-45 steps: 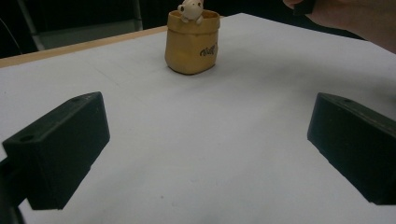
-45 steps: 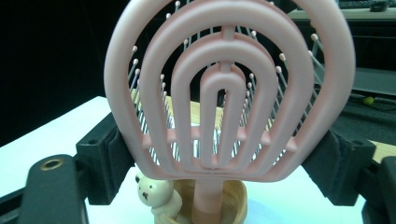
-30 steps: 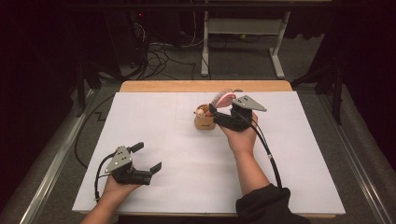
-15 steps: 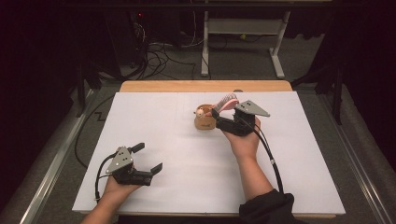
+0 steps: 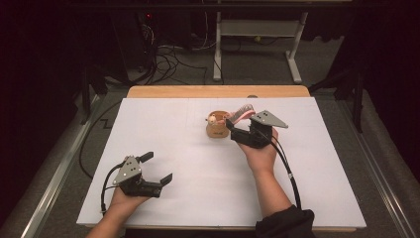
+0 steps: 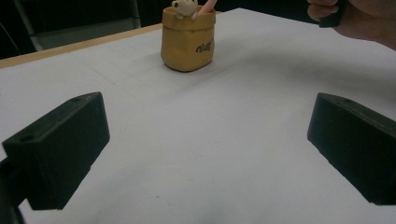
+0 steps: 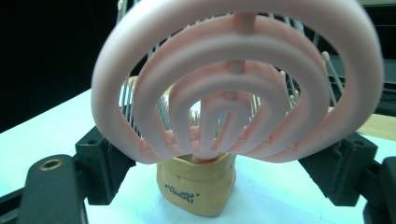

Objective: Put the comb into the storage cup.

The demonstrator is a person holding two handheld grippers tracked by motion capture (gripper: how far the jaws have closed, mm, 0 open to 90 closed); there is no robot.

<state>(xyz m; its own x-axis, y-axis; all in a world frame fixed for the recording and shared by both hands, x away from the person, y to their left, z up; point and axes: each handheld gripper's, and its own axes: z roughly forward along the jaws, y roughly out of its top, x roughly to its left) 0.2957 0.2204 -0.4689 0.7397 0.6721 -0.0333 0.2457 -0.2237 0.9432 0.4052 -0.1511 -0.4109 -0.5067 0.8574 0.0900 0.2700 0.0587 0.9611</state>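
Gripping a pink hairbrush head over the pouch

High view: the right hand-held gripper [image 5: 236, 125] clamps the pink hairbrush [image 5: 241, 112] above the tan pouch [image 5: 216, 128] mid-table.

Left gripper view: the left hand-held gripper [image 6: 205, 154] stands apart, empty.

Right gripper view: the brush looks light and stiff with a slick rim, so hold its edges.

pink brush [image 7: 233, 79], mustard-yellow pouch [image 7: 196, 186], white table [image 5: 198, 198]

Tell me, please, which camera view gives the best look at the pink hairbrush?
The right gripper view: the pink hairbrush looms close between the right gripper jaws, its vented head and bristles plain, handle down in the yellow pot. The high view shows it small; the left gripper view shows just a pink tip.
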